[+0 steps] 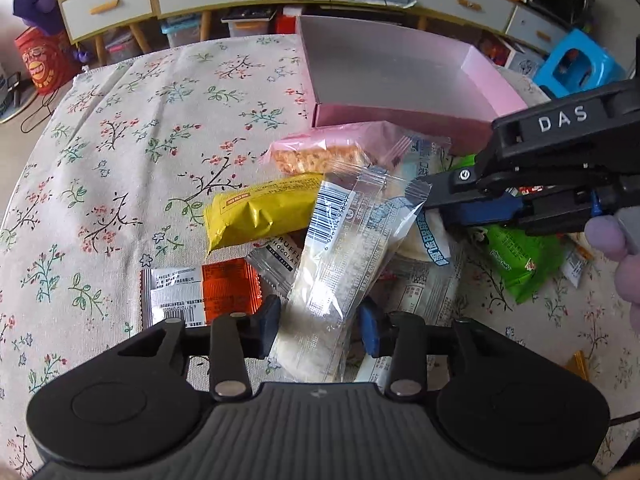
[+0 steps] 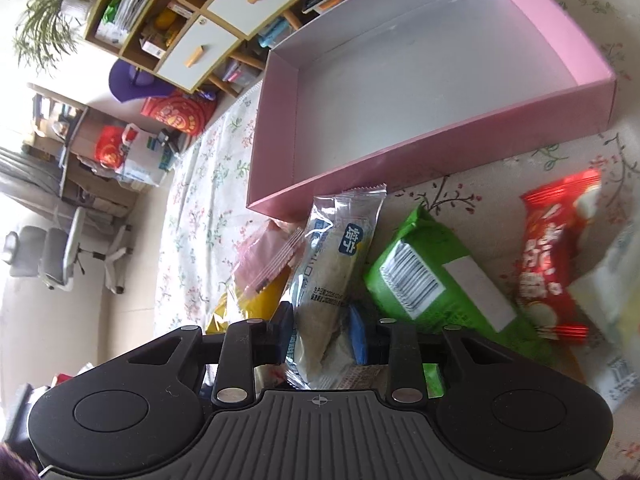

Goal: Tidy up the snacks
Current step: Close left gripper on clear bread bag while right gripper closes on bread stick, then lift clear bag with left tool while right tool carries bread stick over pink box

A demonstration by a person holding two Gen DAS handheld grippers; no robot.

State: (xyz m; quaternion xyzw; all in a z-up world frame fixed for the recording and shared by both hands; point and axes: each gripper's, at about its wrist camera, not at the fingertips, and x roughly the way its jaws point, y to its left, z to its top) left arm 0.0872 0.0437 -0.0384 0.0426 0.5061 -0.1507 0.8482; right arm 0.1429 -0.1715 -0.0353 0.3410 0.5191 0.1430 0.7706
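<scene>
1. Leftmost, bare floral tablecloth (image 1: 120,140) gives the most open room; the orange packet (image 1: 224,288) and yellow bar (image 1: 260,216) mark the pile's left edge.
2. Left gripper (image 1: 318,326): fingers sit either side of a clear-wrapped white bar (image 1: 340,248), pads look just apart from the film, so I can't tell whether it is pinching yet. Judgement: close on the bar's middle, not the loose crimped end.
3. Right gripper (image 2: 320,334): pressed onto a blue-labelled pastry packet (image 2: 336,264), pinching it low on its body; the top end leans near the pink box (image 2: 440,148).
4. Pink box is empty, just behind the pile. Lift above its near wall before crossing, or the packet tip may catch.
5. Right side is crowded: green bag (image 2: 436,280) touches the held packet, red packet (image 2: 556,256) beyond it. Pull straight up so they aren't dragged.
</scene>
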